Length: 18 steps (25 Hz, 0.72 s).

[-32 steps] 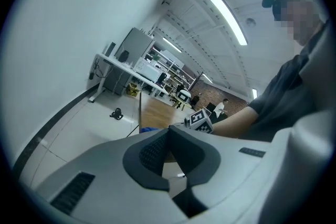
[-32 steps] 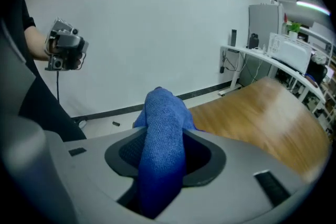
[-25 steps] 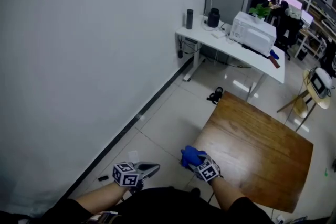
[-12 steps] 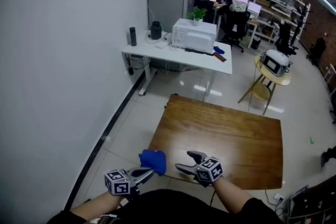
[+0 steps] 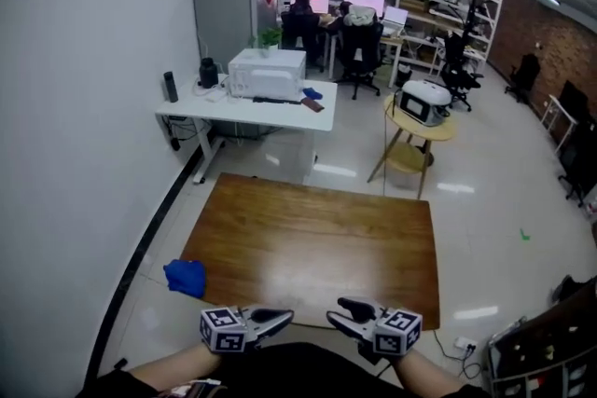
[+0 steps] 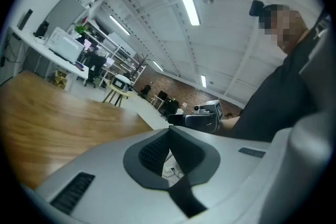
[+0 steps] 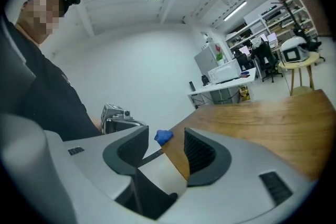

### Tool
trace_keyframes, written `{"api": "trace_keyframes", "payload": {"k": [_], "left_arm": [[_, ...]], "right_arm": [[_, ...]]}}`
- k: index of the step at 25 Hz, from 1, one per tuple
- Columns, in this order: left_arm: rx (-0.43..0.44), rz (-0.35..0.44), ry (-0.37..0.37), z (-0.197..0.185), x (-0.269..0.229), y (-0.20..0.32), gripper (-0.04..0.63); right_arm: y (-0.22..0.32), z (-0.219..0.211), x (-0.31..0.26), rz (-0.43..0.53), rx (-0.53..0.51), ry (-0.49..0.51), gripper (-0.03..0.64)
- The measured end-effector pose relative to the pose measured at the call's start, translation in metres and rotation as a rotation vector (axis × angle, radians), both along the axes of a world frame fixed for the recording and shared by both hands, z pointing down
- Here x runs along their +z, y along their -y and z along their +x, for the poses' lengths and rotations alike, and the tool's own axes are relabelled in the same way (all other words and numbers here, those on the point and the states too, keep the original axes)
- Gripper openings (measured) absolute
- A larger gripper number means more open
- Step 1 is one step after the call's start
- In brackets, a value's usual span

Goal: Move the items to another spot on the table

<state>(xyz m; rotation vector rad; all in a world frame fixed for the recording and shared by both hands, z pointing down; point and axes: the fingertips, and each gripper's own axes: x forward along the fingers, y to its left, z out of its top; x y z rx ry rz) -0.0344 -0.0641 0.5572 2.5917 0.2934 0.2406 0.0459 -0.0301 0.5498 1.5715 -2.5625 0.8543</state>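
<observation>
A crumpled blue item [image 5: 186, 278] lies on the front left corner of the wooden table [image 5: 317, 238], with nothing touching it. My left gripper [image 5: 283, 317] hovers at the table's near edge, right of the blue item, its jaws shut and empty. My right gripper [image 5: 343, 312] faces it from the right, jaws closing with nothing between them. In the right gripper view the blue item [image 7: 163, 136] shows far off through the gap of that gripper [image 7: 166, 145], beside the left gripper [image 7: 118, 118]. In the left gripper view the jaw tips of the left gripper [image 6: 169, 131] meet.
A white wall runs along the left. Beyond the table stand a white desk [image 5: 187, 112] carrying a white appliance [image 5: 266, 73], a small round table [image 5: 417, 126] with another appliance, office chairs and shelves. People sit at screens at the back.
One second ago my right gripper held the blue item at the table corner. It let go and moved off to the right. The head view has swung round to face the table.
</observation>
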Motion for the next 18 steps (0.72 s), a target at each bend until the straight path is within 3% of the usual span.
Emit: {"api": "trace_keyframes", "payload": {"k": [4, 8, 12, 15, 18], "left_arm": [[0.059, 0.064, -0.015, 0.031, -0.018, -0.021, -0.008], [0.103, 0.089, -0.062, 0.032, -0.039, -0.018, -0.008], [0.119, 0.012, -0.069, 0.015, -0.047, -0.001, -0.008], [0.127, -0.046, -0.055, 0.009, -0.037, -0.002, -0.008], [0.126, -0.039, -0.065, 0.006, -0.039, 0.004, -0.008]], "right_arm": [[-0.027, 0.012, -0.004, -0.025, 0.088, 0.066, 0.151], [-0.023, -0.009, -0.019, 0.028, 0.084, 0.081, 0.097], [-0.015, -0.025, -0.031, 0.047, 0.092, 0.026, 0.003], [-0.015, -0.025, -0.031, 0.04, 0.1, 0.032, 0.002], [-0.011, -0.028, -0.036, 0.042, 0.109, 0.043, 0.0]]}}
